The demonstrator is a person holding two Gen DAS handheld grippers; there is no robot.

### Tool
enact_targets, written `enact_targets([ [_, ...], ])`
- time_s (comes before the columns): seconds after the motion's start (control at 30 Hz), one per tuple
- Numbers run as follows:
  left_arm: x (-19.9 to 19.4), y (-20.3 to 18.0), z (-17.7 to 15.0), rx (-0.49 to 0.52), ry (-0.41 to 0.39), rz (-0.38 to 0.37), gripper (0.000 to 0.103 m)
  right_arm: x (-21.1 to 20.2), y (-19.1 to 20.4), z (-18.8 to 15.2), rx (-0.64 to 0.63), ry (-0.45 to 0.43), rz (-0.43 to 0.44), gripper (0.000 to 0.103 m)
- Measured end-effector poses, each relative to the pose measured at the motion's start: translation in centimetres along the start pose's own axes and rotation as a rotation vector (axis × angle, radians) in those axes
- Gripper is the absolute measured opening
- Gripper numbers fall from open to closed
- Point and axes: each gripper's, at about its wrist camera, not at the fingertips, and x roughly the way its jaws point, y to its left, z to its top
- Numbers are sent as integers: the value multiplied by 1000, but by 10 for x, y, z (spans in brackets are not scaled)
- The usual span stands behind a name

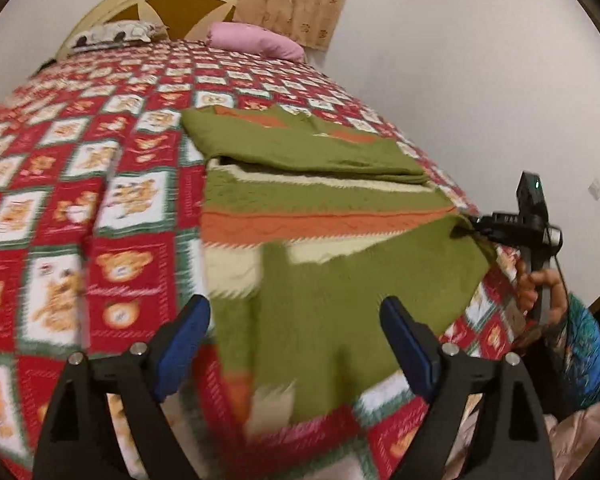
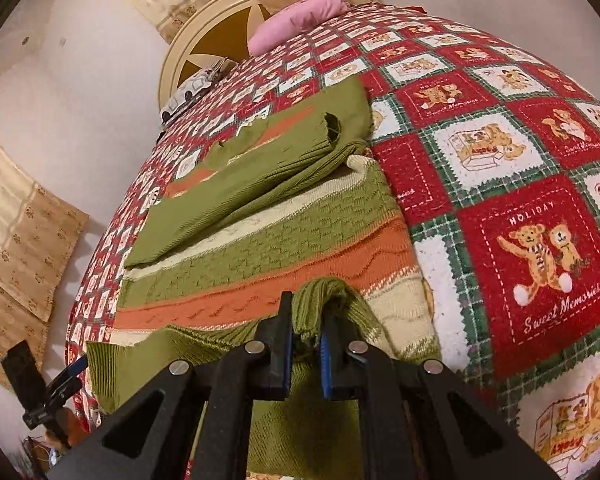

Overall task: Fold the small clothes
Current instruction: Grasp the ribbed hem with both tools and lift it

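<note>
your left gripper (image 1: 293, 350) sits at the bottom of its own view with its blue-padded fingers (image 1: 183, 342) spread wide and nothing pressed between them. your right gripper (image 2: 306, 354) fills the lower centre of its own view, jaws nearly together and pinching a fold of green knit. in the left view it shows at the right edge, gripped by your right hand (image 1: 538, 288), a patterned sleeve (image 1: 588, 344) below it.

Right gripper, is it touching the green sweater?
Touching. The right wrist view shows the right gripper with its jaws shut on a bunched fold of the green sweater.
</note>
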Motion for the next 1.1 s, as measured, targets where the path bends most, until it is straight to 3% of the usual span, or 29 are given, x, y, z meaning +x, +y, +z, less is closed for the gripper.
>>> enact_targets([
  [0.03,9,0,1,3,7,-14,87,0,1,0,0,-1,-1,10],
  [0.13,30,4,-5,2,56,5,66,0,1,-1,-1,-2,-2,10],
  [0.23,22,3,-12,-3,-1,21,53,0,3,-1,-22,-1,-13,10],
  [0.3,20,2,-15,-19,-4,19,36,-1,8,-1,-48,-1,-15,12],
  [0.37,24,2,-18,-30,-9,57,25,-7,10,-1,-62,-14,18,13],
  [0.4,24,2,-18,-34,-19,70,20,-19,7,1,-47,-52,77,15],
  [0.47,21,5,-19,-61,-30,61,17,-39,2,6,-10,-116,147,24],
  [0.5,21,6,-19,-73,-34,56,17,-54,-2,9,5,-168,154,38],
  [0.57,23,7,-19,-85,-40,59,16,-80,-6,12,0,-262,69,59],
  [0.63,23,6,-20,-83,-42,63,16,-91,-7,13,-30,-291,5,60],
  [0.83,28,4,-17,-82,-39,77,21,-63,9,6,-195,-166,-78,60],
  [0.93,30,2,-15,-71,-34,64,35,-30,30,-1,-313,-89,-132,60],
  [1.0,31,-2,-14,-59,-31,46,55,-8,39,-6,-387,-40,-169,60],
  [1.1,34,-12,-14,-16,-40,79,61,18,49,-19,-500,25,-229,60],
])
